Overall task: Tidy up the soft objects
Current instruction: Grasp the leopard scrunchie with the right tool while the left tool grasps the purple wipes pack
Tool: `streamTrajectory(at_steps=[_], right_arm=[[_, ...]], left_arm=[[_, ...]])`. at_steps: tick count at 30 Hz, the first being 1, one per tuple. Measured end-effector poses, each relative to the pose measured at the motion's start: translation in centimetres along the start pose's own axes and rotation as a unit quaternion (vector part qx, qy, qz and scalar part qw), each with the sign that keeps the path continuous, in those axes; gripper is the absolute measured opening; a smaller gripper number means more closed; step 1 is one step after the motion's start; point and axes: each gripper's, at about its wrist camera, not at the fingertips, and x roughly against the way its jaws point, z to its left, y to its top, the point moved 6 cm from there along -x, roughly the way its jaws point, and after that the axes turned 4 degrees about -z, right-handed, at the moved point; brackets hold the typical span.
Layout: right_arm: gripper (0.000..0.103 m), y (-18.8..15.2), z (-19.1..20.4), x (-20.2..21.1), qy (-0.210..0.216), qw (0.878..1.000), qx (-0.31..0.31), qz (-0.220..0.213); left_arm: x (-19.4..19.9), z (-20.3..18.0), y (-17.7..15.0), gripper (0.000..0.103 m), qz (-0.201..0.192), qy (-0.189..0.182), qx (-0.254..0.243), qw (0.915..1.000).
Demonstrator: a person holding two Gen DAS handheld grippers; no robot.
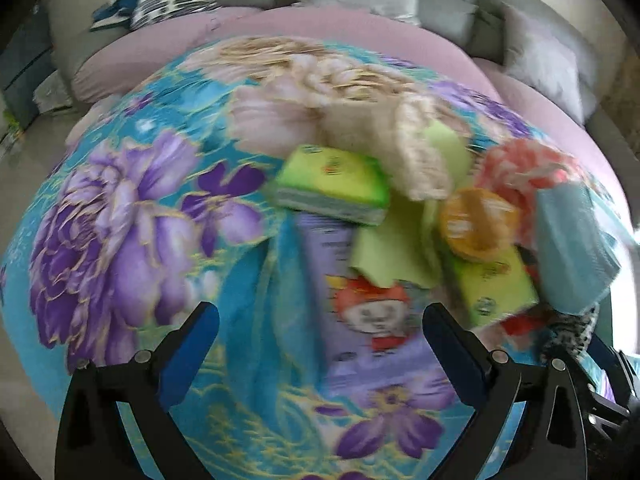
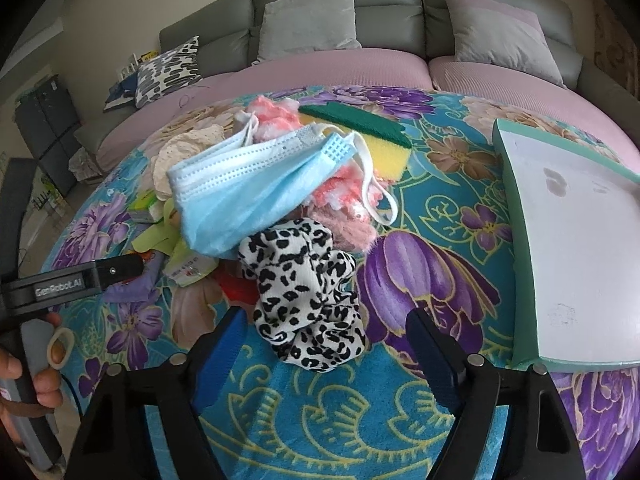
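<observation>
Soft objects are lying in one loose heap on the flowered blanket (image 2: pixel 328 420), and you are working at its near edge. Your right gripper (image 2: pixel 324 344) is hovering over the spotted scrunchie (image 2: pixel 308 300), which is sitting at the front of the heap; the jaws are standing fairly wide, one on each side of the scrunchie, and the pads are not pressing on it, so nothing is held. Your left gripper (image 1: pixel 320 340) is hanging wide open over a purple cartoon packet (image 1: pixel 360 312), also holding nothing; its view is blurred.

You appear to be at the picking stage, with the scrunchie as the likely first item. The next move probably calls for lowering and closing on the scrunchie's bunched fabric, then carrying it to the white tray (image 2: pixel 580 240), which is sitting to the right, well apart from the heap and bare. That the tray is the goal is only a guess.

By count, you are looking at one blue face mask (image 2: pixel 248 188) draped over the heap, one scrunchie, one yellow and green sponge (image 2: pixel 380 152) behind it, two green tissue packs (image 1: pixel 332 184), one orange round thing (image 1: pixel 476 220) too blurred to name, one pink fluffy bundle (image 2: pixel 348 196), one cream knitted cloth (image 2: pixel 184 152), and one tray.
</observation>
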Motion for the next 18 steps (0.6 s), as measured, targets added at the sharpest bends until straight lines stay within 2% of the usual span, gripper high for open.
streamTrajectory(at_steps=[5,7,11,13,18], right_arm=[[0.077,-0.2,-0.1,-0.2,-0.002,1.0,-0.003,0.002],[0.076,-0.3,-0.2,-0.3,-0.002,1.0,-0.004,0.002],[0.075,-0.2,-0.4,-0.4,0.0,1.0,-0.006,0.002],[0.075,-0.2,-0.4,-0.4,-0.001,1.0,-0.007,0.001],[0.071,-0.3,-0.3,-0.5,0.002,1.0,-0.005,0.002]], left_arm=[[-0.9,-1.3,-0.2,0.1,0.006,0.005,-0.011,0.9999],[-1.1,-1.4,-0.3,0.084,0.006,0.014,-0.016,0.9998],[-1.0,-1.0,-0.3,0.072,0.003,0.023,-0.018,0.9996],[-0.7,-0.7,-0.3,0.059,0.001,0.022,-0.019,0.9996],[-0.5,0.0,-0.4,0.055,0.002,0.009,-0.016,0.9998]])
